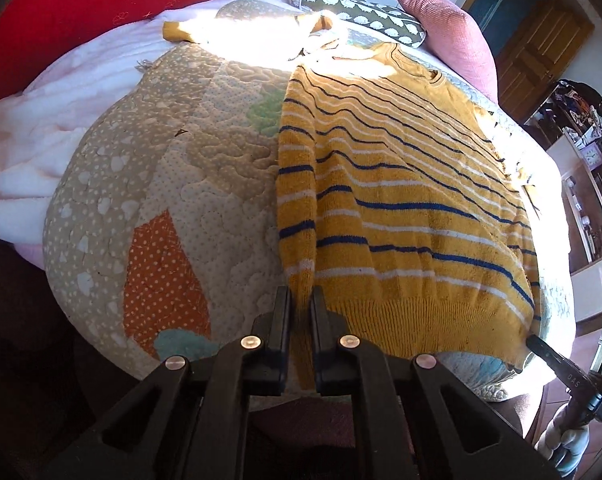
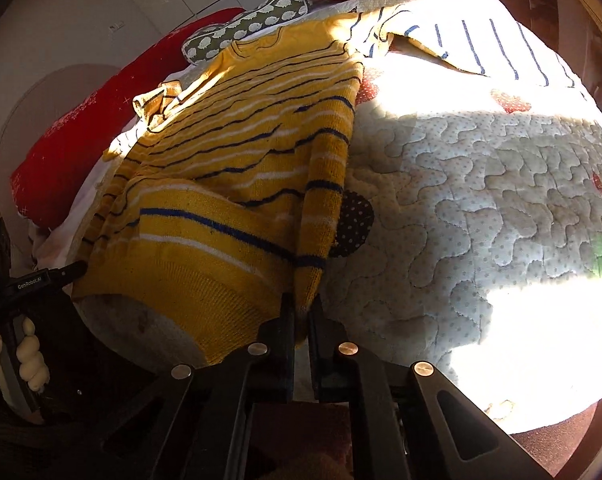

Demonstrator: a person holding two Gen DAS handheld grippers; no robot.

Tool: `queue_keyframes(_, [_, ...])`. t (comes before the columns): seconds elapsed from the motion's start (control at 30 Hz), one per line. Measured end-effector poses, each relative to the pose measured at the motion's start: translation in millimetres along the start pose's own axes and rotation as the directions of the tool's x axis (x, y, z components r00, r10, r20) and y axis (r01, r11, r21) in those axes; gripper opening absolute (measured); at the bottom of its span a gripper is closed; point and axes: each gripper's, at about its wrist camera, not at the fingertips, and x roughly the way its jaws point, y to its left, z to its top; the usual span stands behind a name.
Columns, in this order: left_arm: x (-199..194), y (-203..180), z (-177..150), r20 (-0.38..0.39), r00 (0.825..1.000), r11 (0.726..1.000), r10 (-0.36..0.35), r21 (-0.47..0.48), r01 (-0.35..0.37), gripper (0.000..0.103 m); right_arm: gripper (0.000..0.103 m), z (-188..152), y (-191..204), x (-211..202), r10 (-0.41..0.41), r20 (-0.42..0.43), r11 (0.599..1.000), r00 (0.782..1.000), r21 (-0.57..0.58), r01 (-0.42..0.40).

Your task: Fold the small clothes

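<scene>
Sweater [image 1: 401, 200] hem pinched — both hand-held grippers [image 1: 300, 300] clamped.

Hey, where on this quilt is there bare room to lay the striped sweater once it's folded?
Bare quilt lies between the yellow striped sweater and the white blanket; more lies on the sweater's other side, partly sunlit. The far end is crowded: red pillow, patterned cushion, pink pillow.
</scene>
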Motion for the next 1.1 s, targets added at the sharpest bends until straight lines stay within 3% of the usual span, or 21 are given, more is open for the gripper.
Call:
queue_keyframes(0.1, [-0.3, 8.3, -9.1, -0.018, 0.998, 0.998, 0.068, -0.001, -0.068, 0.000, 0.007, -9.0, -4.5, -3.5, -0.043, -0.014, 0.999, 0.999, -0.006, 0.043])
queue_keyframes(0.23, [-3.6, 27.6, -17.0, -0.019, 0.998, 0.998, 0.053, -0.021, -0.053, 0.000, 0.008, -5.9, -21.3, -16.2, -0.036, 0.006, 0.998, 0.999, 0.049, 0.035])
queue_keyframes(0.27, [-7.7, 30.9, -17.2, -0.003, 0.999, 0.998, 0.049, -0.026, -0.049, 0.000, 0.010, 0.8, -30.9, -21.5, -0.032, 0.024, 0.996, 0.999, 0.086, 0.030])
queue_keyframes(0.33, [-17.4, 32.4, -16.7, 0.044, 0.997, 0.998, 0.061, -0.014, -0.060, 0.001, 0.023, 19.5, -57.9, -34.0, -0.027, 0.084, 0.982, 0.996, 0.190, 0.011])
queue_keyframes(0.4, [-27.0, 28.3, -11.2, 0.092, 0.994, 0.998, 0.062, 0.007, -0.063, 0.009, 0.057, 42.3, -94.5, -45.1, 0.000, 0.172, 0.952, 0.985, 0.303, -0.053])
queue_keyframes(0.47, [-34.2, 19.3, -3.3, 0.142, 0.989, 0.999, 0.043, 0.022, -0.047, 0.042, 0.062, 65.5, -134.3, -48.8, -0.022, 0.244, 0.908, 0.969, 0.410, -0.083])
queue_keyframes(0.53, [-36.8, 7.7, 5.8, 0.173, 0.985, 0.999, 0.013, 0.040, -0.020, 0.056, 0.062, 86.1, -175.8, -46.8, -0.048, 0.287, 0.853, 0.957, 0.510, -0.110])
queue_keyframes(0.7, [-24.0, -38.1, 30.4, 0.142, 0.988, 0.990, -0.057, 0.135, 0.038, 0.056, 0.062, 113.1, -259.8, -40.2, -0.114, 0.358, 0.696, 0.927, 0.695, -0.183])
queue_keyframes(0.87, [1.0, -102.1, 51.0, 0.079, 0.991, 0.969, -0.111, 0.232, 0.090, 0.056, 0.062, 140.4, -299.4, -36.2, -0.132, 0.391, 0.657, 0.911, 0.723, -0.216])
queue_keyframes(0.93, [11.8, -124.2, 59.1, 0.047, 0.990, 0.961, -0.133, 0.251, 0.117, 0.056, 0.062, 153.8, -307.2, -34.1, -0.183, 0.374, 0.662, 0.909, 0.730, -0.167])
queue_keyframes(0.97, [16.7, -132.7, 62.1, 0.036, 0.990, 0.959, -0.139, 0.253, 0.125, 0.056, 0.057, 159.2, -311.4, -32.4, -0.207, 0.358, 0.661, 0.910, 0.737, -0.140])
queue_keyframes(1.0, [20.3, -138.8, 64.7, 0.031, 0.990, 0.959, -0.140, 0.251, 0.128, 0.056, 0.024, 163.7, -314.6, -29.5, -0.200, 0.357, 0.661, 0.913, 0.737, -0.144])
queue_keyframes(1.03, [22.8, -141.9, 67.1, 0.030, 0.990, 0.961, -0.139, 0.247, 0.128, 0.056, 0.010, 167.5, -315.8, -28.0, -0.183, 0.355, 0.660, 0.917, 0.736, -0.153])
queue_keyframes(1.1, [27.0, -141.9, 72.6, 0.036, 0.990, 0.964, -0.134, 0.235, 0.122, 0.056, 0.008, 173.7, -305.6, -37.1, -0.210, 0.365, 0.694, 0.907, 0.709, -0.125])
